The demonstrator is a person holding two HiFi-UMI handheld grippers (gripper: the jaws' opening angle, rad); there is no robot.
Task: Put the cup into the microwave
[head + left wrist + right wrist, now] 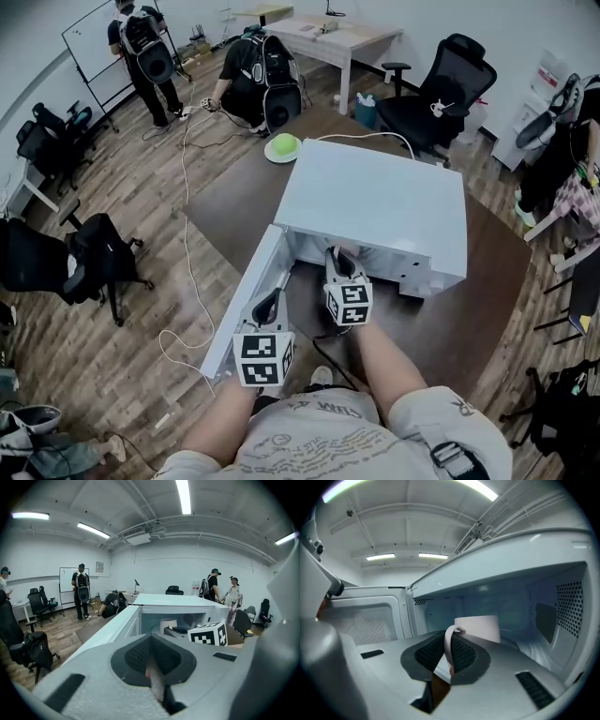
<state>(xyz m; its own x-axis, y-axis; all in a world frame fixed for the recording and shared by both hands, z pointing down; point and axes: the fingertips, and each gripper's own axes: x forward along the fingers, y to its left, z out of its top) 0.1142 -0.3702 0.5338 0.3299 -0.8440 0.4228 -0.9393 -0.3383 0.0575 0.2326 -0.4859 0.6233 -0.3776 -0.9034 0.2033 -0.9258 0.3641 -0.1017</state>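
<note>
Now cup (480, 626) inside microwave (520, 597) cavity, upright, handle pinched by right gripper (449, 657). Lower gently to cavity floor, avoid tilting, let go only once seated. Left gripper (153, 674) pressed together, empty, beside open door (246, 298): hold it clear.

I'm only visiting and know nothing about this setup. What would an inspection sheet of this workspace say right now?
Surface: brown table carrying a white microwave, its door swung open.
Job's things: white cup inside the open microwave; whether it is set down, cannot tell.
Clutter: green object on the table behind the microwave.
Tongs: right tongs shut on the cup's handle; left tongs shut, empty, beside the door.
Cables: white cable trailing over the floor.
Surroundings: office chair, whiteboard, people at the far side.
</note>
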